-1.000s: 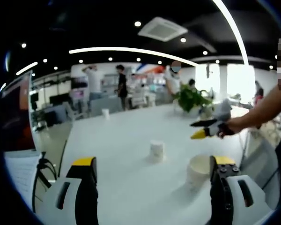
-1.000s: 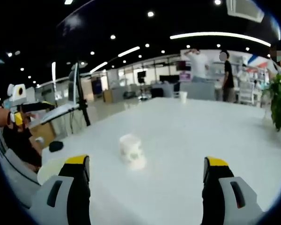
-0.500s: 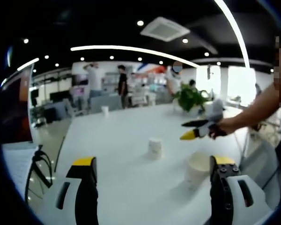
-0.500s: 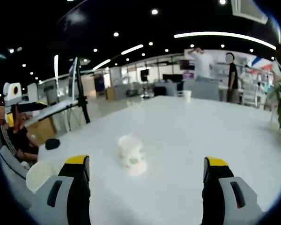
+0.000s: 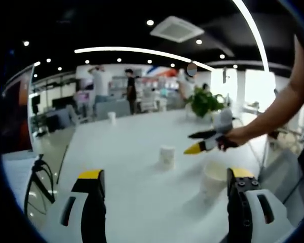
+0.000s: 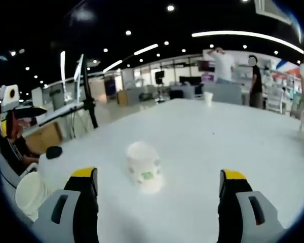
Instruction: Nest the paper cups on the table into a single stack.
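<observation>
left gripper view: a long white tabletop [image 5: 126, 152] in an open office; the left gripper [image 5: 164, 202] has its jaws spread wide with nothing between them; a small paper cup [image 5: 166, 155] stands upside down mid-table; a wider open paper cup [image 5: 215, 179] stands upright nearer, beside the right jaw; the right gripper [image 5: 195, 143], held by a hand [image 5: 232, 137], hovers just past the small cup, its jaws slightly parted; right gripper view: jaws spread and empty, the inverted cup ahead between them; a third cup [image 6: 208, 95] far back on the table.
</observation>
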`<state>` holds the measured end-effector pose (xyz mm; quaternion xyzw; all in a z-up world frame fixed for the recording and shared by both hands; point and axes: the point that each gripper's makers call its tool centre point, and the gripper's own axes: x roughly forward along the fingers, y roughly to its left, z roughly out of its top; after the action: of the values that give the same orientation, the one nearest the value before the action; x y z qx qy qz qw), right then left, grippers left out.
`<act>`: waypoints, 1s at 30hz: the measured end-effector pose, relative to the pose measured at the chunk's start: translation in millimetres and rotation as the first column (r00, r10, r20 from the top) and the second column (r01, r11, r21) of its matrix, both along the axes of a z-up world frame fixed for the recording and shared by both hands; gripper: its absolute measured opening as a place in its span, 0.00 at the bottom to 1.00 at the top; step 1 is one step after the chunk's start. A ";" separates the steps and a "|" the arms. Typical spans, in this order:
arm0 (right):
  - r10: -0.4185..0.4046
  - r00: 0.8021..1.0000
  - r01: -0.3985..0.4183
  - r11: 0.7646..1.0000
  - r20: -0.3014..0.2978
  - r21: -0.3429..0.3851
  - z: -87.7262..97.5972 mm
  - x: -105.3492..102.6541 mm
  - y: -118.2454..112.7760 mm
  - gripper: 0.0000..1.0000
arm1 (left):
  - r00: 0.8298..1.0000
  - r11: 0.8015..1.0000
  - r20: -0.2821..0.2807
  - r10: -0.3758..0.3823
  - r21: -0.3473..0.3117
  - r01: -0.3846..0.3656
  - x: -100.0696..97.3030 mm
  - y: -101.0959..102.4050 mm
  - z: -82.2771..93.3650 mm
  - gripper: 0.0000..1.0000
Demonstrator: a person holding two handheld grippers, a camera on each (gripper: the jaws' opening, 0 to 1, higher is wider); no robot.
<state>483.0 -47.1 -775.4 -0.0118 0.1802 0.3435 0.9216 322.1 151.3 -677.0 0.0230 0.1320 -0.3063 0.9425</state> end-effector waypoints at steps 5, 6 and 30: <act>0.015 1.000 -0.015 1.000 0.008 0.006 -4.7 9.4 12.1 0.95 | 1.000 1.000 0.000 -0.006 0.002 0.006 2.5 1.0 -1.8 0.99; 0.027 1.000 -0.027 1.000 0.014 0.004 -5.6 11.2 16.3 0.94 | 1.000 1.000 0.005 -0.013 0.005 0.013 2.1 0.7 -1.8 0.99; 0.152 0.988 -0.153 0.979 -0.021 -0.132 -45.3 24.0 42.5 0.68 | 0.997 0.997 0.007 -0.075 -0.001 0.075 4.5 -4.8 -10.9 0.99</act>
<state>507.1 -4.6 -820.7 -0.0851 0.2061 0.4006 0.8887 326.6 146.5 -687.9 0.0283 0.1277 -0.3416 0.9307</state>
